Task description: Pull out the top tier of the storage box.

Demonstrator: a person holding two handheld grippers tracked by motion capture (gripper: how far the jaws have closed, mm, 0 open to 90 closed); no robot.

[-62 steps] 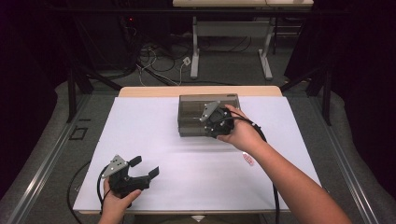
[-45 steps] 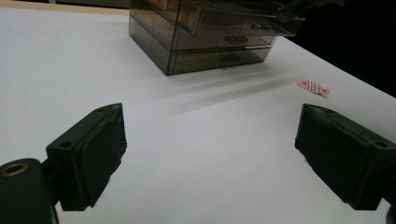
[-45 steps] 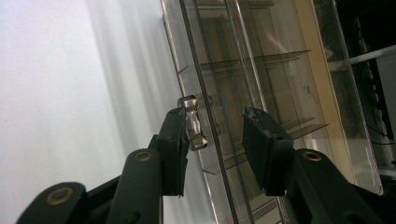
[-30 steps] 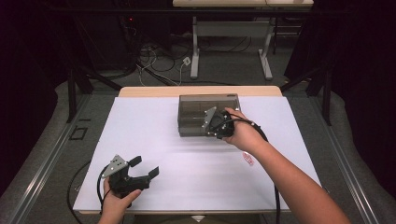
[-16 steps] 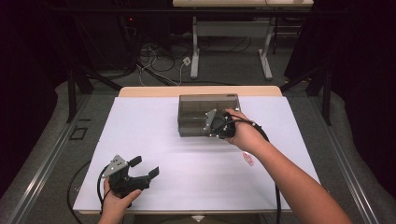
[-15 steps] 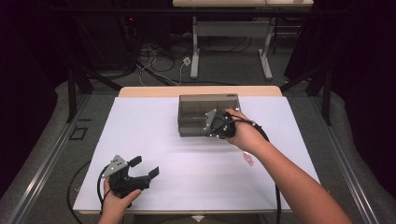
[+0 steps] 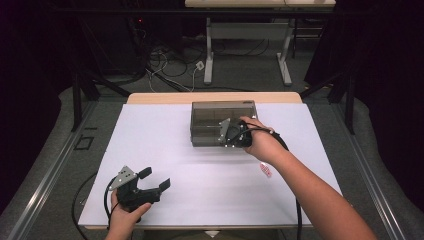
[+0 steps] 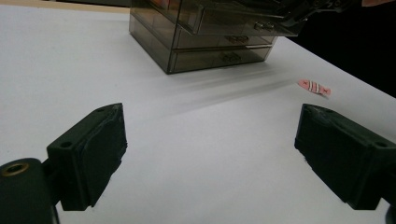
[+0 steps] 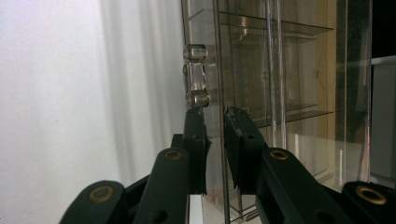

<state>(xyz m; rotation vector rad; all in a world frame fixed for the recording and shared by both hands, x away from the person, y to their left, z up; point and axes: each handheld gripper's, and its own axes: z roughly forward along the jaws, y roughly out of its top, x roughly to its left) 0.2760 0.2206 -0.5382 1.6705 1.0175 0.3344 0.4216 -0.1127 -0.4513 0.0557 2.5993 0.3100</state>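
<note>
Presently the right gripper (image 9: pixel 215 119) pinches the light, slippery drawer front (image 9: pixel 219 84) beside its handle (image 9: pixel 196 74); jaws just closing; left gripper (image 7: pixel 150 181), seven o'clock, gapes empty.

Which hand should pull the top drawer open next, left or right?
Right, most likely. The right gripper is at the smoky drawer unit, its fingers having just been closing on the top drawer's front panel beside the clear handle. The left gripper is open near the table's front edge.
</note>
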